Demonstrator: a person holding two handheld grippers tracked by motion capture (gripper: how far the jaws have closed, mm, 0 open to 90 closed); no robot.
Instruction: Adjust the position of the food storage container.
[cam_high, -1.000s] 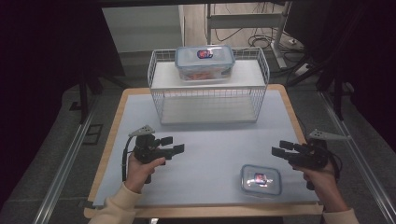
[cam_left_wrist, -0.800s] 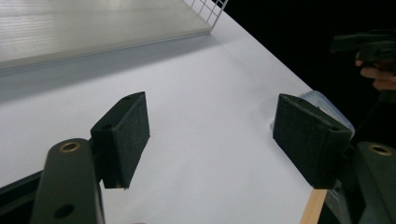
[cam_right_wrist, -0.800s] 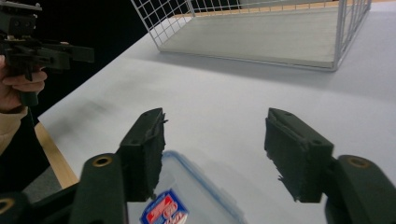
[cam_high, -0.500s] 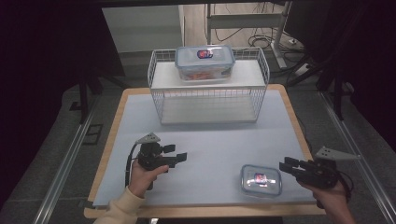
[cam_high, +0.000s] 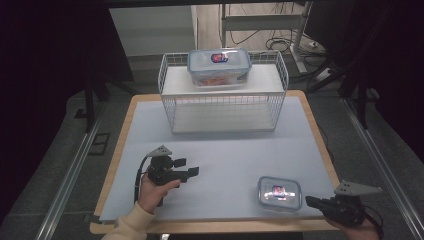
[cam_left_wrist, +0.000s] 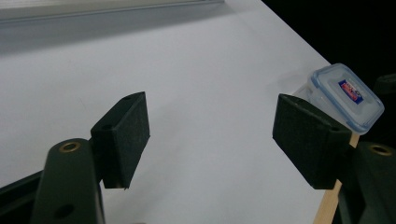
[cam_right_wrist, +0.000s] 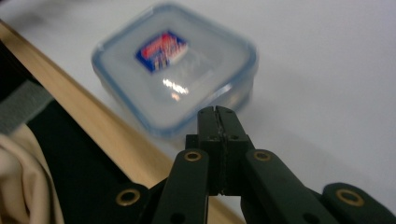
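The right gripper (cam_high: 311, 201) had just snapped its jaws together, pad against pad with nothing between them, as the right gripper view showed plainly. A second earlier it sat farther up the table with the jaws spread; since then it had dropped back toward the near right corner and closed on the way. Its tips now pointed at the small square clear plastic container with a blue-rimmed lid and a red-and-blue label (cam_high: 279, 192), which lay on the pale blue table mat (cam_high: 235, 155) near the front edge, just beside those tips and untouched.

The left gripper (cam_high: 192, 172) stood wide open and empty over the mat on the left, well apart from the small container, and had sunk only a little. From its own view the container (cam_left_wrist: 346, 93) showed past the right pad.

At the back, a larger clear lidded container (cam_high: 219, 66) rested on top of the white wire rack (cam_high: 222, 102), unmoved.

Shut jaws cannot take hold of a box, so my read was a nudge or push with the closed tips, or a reopening before any grasp. Nothing of the handling had begun yet.
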